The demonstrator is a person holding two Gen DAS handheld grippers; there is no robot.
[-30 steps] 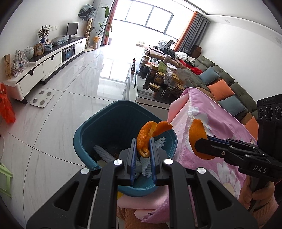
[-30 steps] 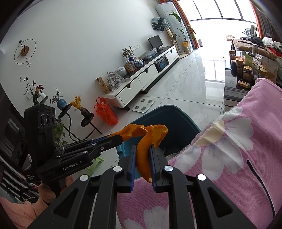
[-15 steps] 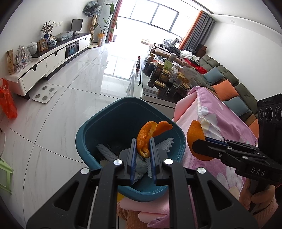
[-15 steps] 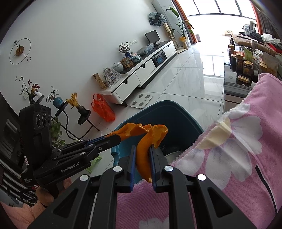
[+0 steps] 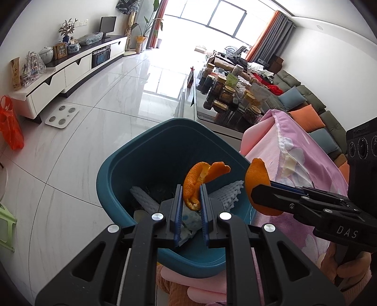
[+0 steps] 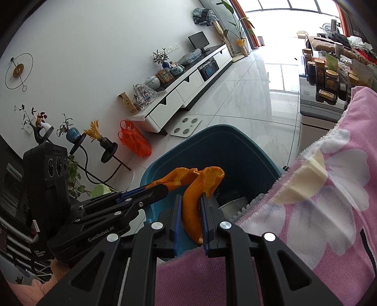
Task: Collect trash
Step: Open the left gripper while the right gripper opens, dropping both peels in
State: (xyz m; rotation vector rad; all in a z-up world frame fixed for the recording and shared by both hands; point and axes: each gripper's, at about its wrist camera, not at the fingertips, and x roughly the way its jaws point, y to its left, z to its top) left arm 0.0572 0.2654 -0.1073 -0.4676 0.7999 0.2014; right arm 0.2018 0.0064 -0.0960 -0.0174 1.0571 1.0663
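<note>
Grippers holding peel over the bin.
Left gripper (image 5: pixel 190 199) and right gripper (image 6: pixel 191 216) each clench orange peel (image 5: pixel 200 176) above the bin (image 5: pixel 113 171).

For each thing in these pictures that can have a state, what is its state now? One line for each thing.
Left gripper: shut on an orange peel.
Right gripper: shut on a second peel.
Teal bin: open, partly filled with white foam netting and paper.
Monitor: off.
</note>
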